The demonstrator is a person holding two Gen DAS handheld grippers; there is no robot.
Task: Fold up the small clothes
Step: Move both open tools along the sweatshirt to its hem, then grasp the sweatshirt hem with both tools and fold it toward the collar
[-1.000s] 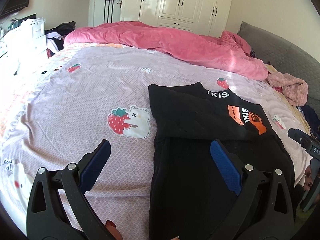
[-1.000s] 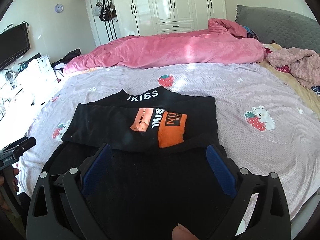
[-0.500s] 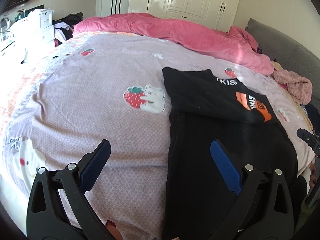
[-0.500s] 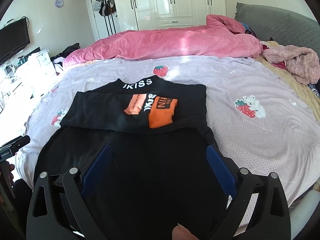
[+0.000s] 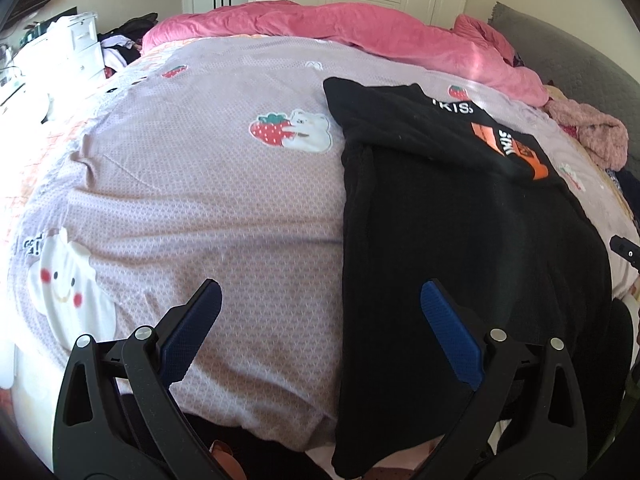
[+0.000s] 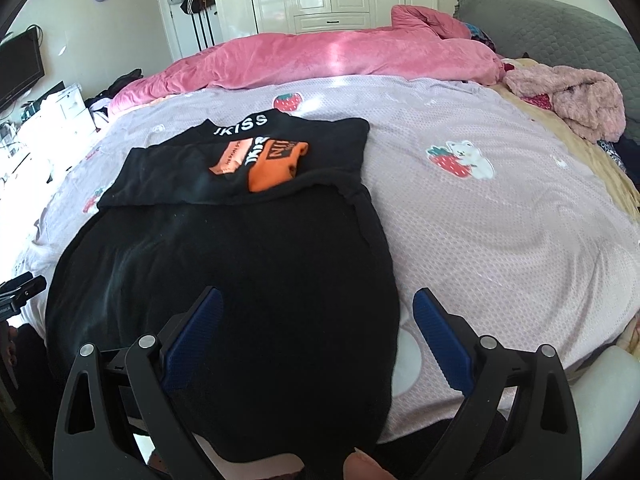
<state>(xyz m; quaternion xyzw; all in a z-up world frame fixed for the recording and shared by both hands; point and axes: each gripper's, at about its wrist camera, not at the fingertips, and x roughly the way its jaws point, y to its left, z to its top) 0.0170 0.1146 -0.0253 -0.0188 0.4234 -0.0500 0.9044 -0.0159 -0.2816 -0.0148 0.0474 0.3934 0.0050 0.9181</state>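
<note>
Your left claw (image 5: 320, 312) gaped wide and empty over the bedsheet (image 5: 208, 200), just beside the near hem of the black sweatshirt (image 5: 460, 240); your right claw (image 6: 316, 320) gaped just as wide, gripping nothing, above that same hem. Farther up the bed, you had the sleeves (image 6: 240, 164) crossed over the chest below the lettered collar (image 6: 240, 122). I judge the bottom-to-top fold was left. Beyond lay the pink duvet (image 6: 340, 60).

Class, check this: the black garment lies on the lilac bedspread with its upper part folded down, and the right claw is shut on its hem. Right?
Not quite. The right claw is open, jaws wide apart over the black garment, gripping nothing, as the right wrist view shows. The rest stands.
</note>
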